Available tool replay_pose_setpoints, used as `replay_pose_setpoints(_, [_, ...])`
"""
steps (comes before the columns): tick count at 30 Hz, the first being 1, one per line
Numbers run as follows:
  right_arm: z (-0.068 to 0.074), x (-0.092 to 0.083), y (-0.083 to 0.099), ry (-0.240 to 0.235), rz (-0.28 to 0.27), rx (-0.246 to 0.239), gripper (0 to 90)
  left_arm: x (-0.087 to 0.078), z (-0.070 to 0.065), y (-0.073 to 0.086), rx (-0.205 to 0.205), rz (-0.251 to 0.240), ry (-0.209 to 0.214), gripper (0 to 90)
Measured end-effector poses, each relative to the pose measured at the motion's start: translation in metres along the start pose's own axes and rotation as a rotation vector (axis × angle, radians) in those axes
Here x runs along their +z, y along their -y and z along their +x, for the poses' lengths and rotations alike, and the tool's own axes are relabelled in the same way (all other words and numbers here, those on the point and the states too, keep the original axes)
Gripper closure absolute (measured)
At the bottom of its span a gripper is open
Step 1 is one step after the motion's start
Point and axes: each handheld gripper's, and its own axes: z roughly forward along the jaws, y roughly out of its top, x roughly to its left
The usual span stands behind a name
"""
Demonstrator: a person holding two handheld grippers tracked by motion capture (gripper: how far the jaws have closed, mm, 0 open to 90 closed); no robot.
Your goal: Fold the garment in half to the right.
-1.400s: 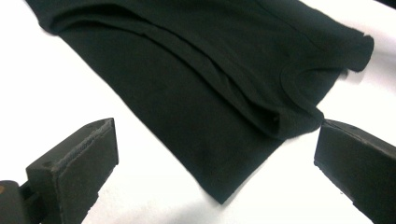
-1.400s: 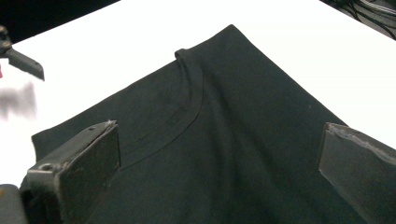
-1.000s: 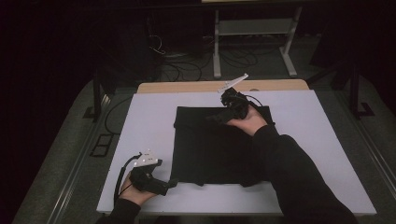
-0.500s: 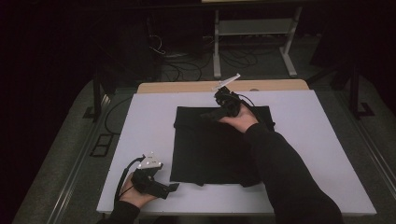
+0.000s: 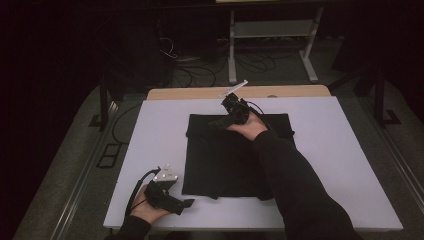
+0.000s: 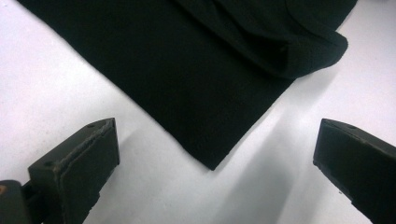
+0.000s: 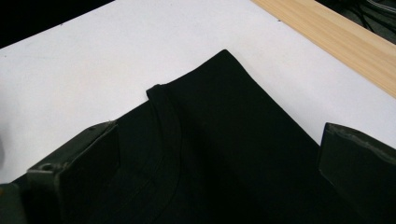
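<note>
A black cloth [image 5: 230,160] lies flat and folded on the white table [image 5: 345,165]. My right gripper [image 5: 216,122] hovers over the cloth's far edge, pointing left. In the right gripper view this gripper [image 7: 219,128] is open above the cloth [image 7: 224,154], whose far corner [image 7: 224,52] and a folded hem [image 7: 163,100] lie ahead. My left gripper [image 5: 186,204] rests low at the table's near left, just off the cloth's near left corner. In the left gripper view the gripper [image 6: 217,133] is open wide, with that corner [image 6: 210,161] between its jaws, untouched.
A wooden strip [image 5: 200,93] runs along the table's far edge. Beyond it stand a metal frame [image 5: 270,30] and loose floor cables [image 5: 175,55]. A black cable [image 5: 131,195] trails from the left gripper. Bare white table surrounds the cloth on all sides.
My right gripper has slid left along the cloth's far edge. The left gripper has shifted slightly nearer the table's front edge. The cloth has not moved.
</note>
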Motion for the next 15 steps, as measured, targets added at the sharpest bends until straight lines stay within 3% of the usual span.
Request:
replay_pose_setpoints(11, [0.002,0.017,-0.005,-0.004,0.003,-0.002,0.0,0.001,-0.002,-0.002,0.042,-0.008,-0.028,13.8])
replay_pose_setpoints(13, [0.002,0.019,-0.004,-0.007,0.006,0.001,0.0,0.001,-0.004,-0.002,0.066,-0.007,-0.054,17.1])
replay_pose_setpoints(15, [0.001,0.021,-0.004,-0.003,0.006,0.000,0.0,0.001,-0.005,-0.002,0.118,0.012,-0.075,21.4])
